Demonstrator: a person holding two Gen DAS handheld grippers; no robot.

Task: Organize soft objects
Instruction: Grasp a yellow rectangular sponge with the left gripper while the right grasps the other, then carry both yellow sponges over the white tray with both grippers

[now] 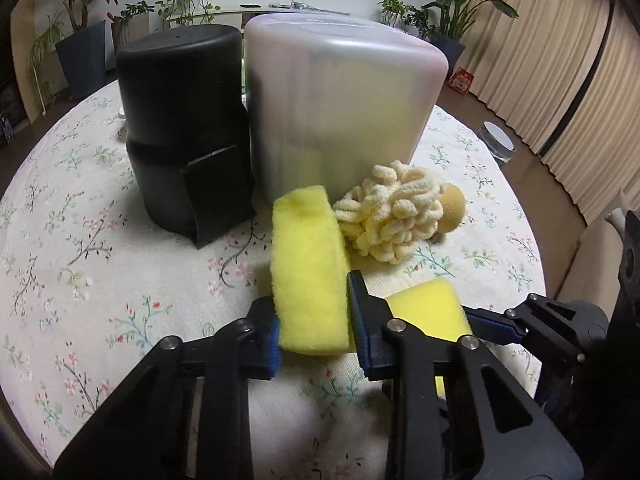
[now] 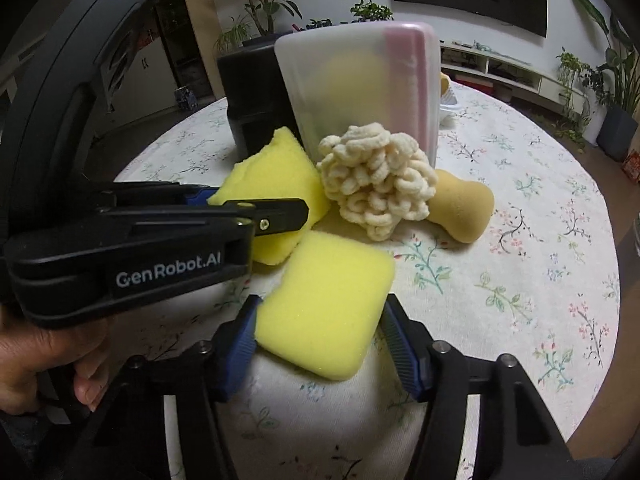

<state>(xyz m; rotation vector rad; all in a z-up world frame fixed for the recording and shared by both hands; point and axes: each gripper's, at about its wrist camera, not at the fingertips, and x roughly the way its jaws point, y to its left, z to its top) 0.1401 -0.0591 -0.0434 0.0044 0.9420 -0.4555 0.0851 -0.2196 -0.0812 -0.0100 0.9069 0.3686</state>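
My left gripper (image 1: 316,320) is shut on a yellow sponge (image 1: 308,272), held on edge just above the floral tablecloth; it also shows in the right wrist view (image 2: 276,176). My right gripper (image 2: 320,328) is shut on a second yellow sponge (image 2: 328,304), held flat and low; that sponge shows in the left wrist view (image 1: 428,312). A cream looped-yarn scrubber (image 2: 376,180) and a tan gourd-shaped sponge (image 2: 464,208) lie on the table beyond, in front of a frosted translucent bin (image 2: 360,84).
A black cylindrical container (image 1: 180,128) stands left of the frosted bin (image 1: 340,108) on the round table (image 1: 80,260). Inside the bin, yellow and pink shapes show faintly. The left gripper body (image 2: 120,248) crosses the right wrist view's left side. Plants and curtains stand behind.
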